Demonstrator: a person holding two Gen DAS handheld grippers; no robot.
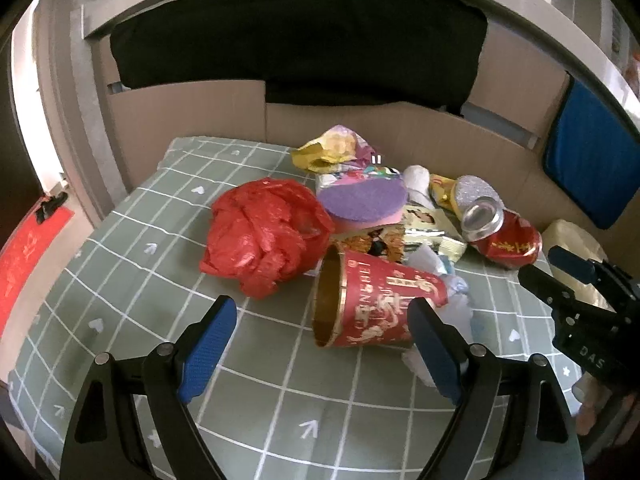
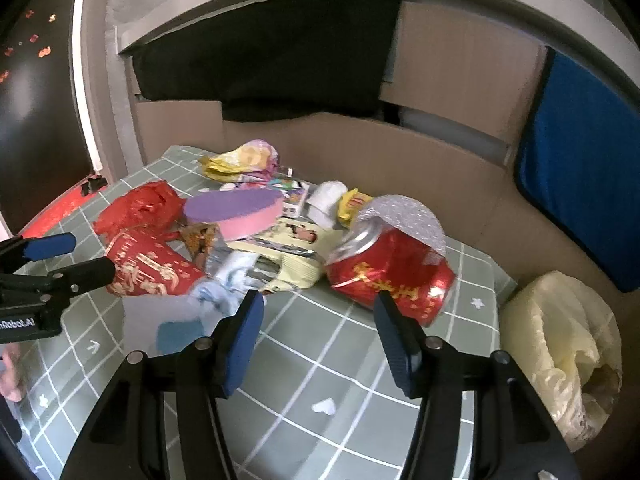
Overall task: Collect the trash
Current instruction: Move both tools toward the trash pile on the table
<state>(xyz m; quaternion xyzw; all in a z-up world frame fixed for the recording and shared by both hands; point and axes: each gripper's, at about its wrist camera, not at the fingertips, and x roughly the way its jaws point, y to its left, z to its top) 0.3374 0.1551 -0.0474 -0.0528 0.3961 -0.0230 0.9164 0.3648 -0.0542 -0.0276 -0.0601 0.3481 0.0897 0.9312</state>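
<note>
A pile of trash lies on the green checked tablecloth (image 1: 132, 280). A red paper cup (image 1: 372, 304) lies on its side, mouth to the left; it also shows in the right wrist view (image 2: 148, 268). My left gripper (image 1: 324, 340) is open, its fingers astride the cup's near end without touching. A crushed red can (image 2: 392, 276) lies just beyond my right gripper (image 2: 320, 320), which is open and empty. The can also shows in the left wrist view (image 1: 504, 240). A crumpled red plastic bag (image 1: 264, 232), a purple and pink sponge (image 1: 360, 204) and several wrappers (image 1: 332, 148) lie behind.
A pale yellow plastic bag (image 2: 560, 344) stands open at the table's right edge. Cardboard panels (image 2: 400, 152) wall the back and right of the table. A blue cushion (image 2: 580, 152) hangs at the right. White tissue (image 1: 460, 312) lies beside the cup.
</note>
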